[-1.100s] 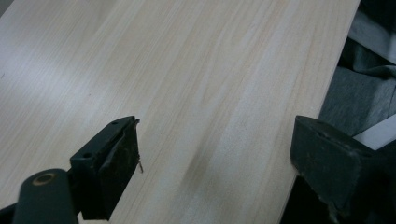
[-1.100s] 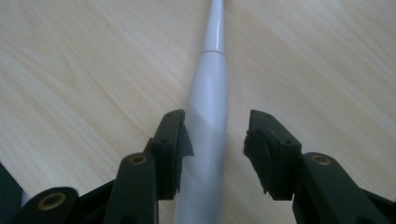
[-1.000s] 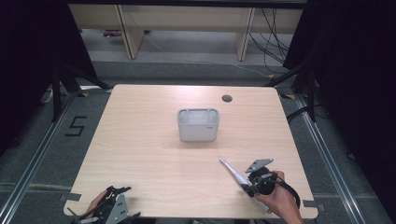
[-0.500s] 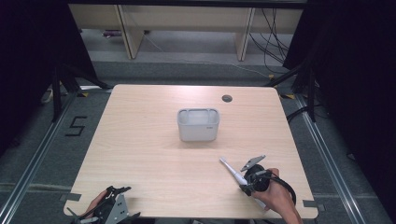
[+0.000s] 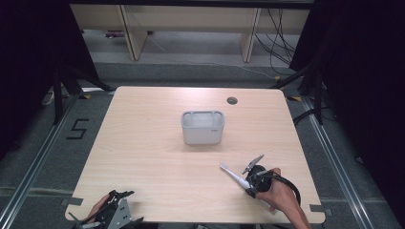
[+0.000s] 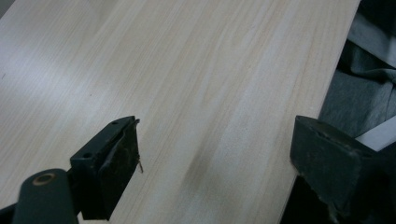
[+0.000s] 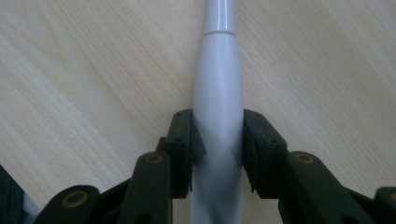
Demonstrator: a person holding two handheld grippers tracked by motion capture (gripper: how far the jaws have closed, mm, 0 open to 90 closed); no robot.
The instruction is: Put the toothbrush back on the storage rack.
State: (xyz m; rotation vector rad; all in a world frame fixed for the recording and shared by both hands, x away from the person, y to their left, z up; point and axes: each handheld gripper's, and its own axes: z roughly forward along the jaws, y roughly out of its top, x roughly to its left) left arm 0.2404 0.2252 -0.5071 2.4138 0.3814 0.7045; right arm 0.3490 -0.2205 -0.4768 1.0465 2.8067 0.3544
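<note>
Here the right gripper [image 7: 217, 149] clamps its 2 jaws on a slim white plastic wand [image 7: 218, 116] near the tabletop's [image 5: 143, 143] front right corner, likely for carrying; the left gripper [image 6: 215, 163] gapes empty at the front left edge.

Left gripper [image 6: 215, 163]: black jaws, worn dark pads, brass-ringed pivot hole, grey bracket seen from above. Right gripper [image 7: 218, 140]: black jaws studded with small screws, brass-ringed pivots; black cable [image 5: 286, 183] looped behind, grey three-cornered plate [image 5: 252, 163] mounted on top.
</note>
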